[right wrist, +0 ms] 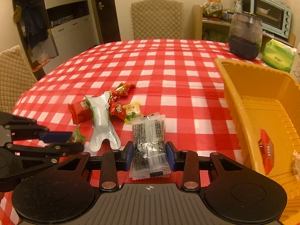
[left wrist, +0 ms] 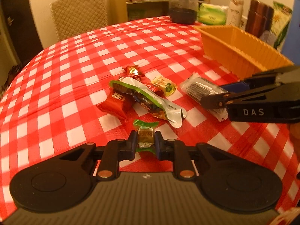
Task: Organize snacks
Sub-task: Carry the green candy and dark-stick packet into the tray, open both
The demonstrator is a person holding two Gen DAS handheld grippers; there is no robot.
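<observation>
On checked tablecloth [right wrist: 168,71], snack pile [right wrist: 105,110], orange basket [right wrist: 241,101] beside, dark jar [right wrist: 244,37] behind

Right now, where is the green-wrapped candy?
The green-wrapped candy sits pinched between the left gripper's fingers, just in front of the silver pouch on the checkered tablecloth.

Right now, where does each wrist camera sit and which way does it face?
Left wrist: on the left tongs, tilted down across the table; own fingers pinch a green candy; right tongs enter at right.
Right wrist: on the right tongs, same tilt; fingers hold a clear packet; left tongs at left.
Shared: checked cloth, snack pile, orange bin, dark jar.
</observation>
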